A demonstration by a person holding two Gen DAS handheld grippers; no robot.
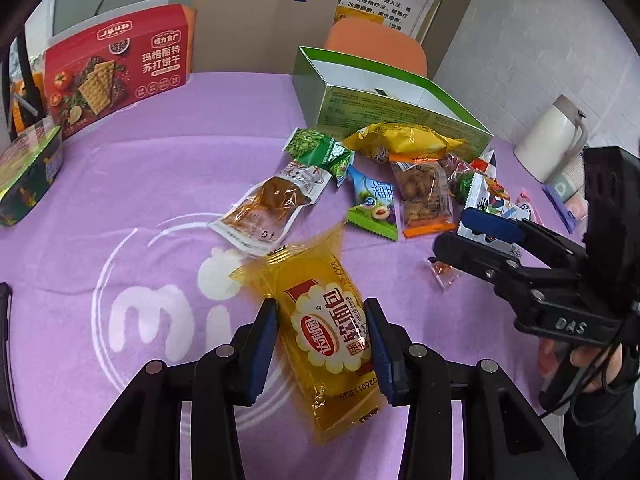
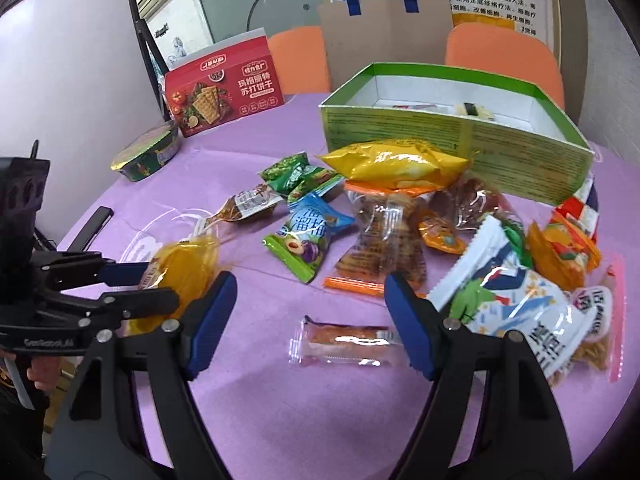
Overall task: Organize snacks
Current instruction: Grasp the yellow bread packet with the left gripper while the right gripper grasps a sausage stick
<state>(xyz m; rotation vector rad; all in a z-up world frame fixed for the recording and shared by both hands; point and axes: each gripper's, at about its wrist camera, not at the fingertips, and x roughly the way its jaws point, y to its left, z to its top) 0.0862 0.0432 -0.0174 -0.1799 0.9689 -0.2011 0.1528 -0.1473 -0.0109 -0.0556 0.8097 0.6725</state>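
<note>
1. My left gripper (image 1: 322,344) sits at 6 o'clock in the left wrist view, its blue pads (image 1: 266,354) closed in against both sides of the yellow bread packet (image 1: 320,344). The packet lies tilted on the purple cloth (image 1: 120,200), its far end toward 12 o'clock.
2. My right gripper (image 2: 310,322) stands wide apart at 6 o'clock in the right wrist view and holds nothing. The small clear-wrapped orange snack bar (image 2: 346,342) lies flat on the cloth between its fingers, touching neither pad.
3. At 3 o'clock of the right gripper, just beside its right finger, lies the white and blue packet (image 2: 516,300), with orange sachets (image 2: 560,252) beyond it.
4. At mid-distance, 12 o'clock, the loose pile spreads out: the blue and green plum sweet (image 2: 306,236), the clear packet of brown pieces (image 2: 380,248), the green pea packets (image 2: 298,178), the brown pouch (image 2: 248,206) and the puffed yellow bag (image 2: 396,162) on top.
5. Behind the pile, at 1 o'clock, stands the open green box (image 2: 460,136), the yellow bag touching its front wall. A few items lie inside; I cannot tell what.
6. Farther, at 10 o'clock, sit the foil-lidded bowl (image 2: 146,156) and the upright red cracker box (image 2: 228,84).
7. Farthest, at 12 o'clock, a brown paper bag (image 2: 384,40) stands between orange chairs (image 2: 504,60).
</note>
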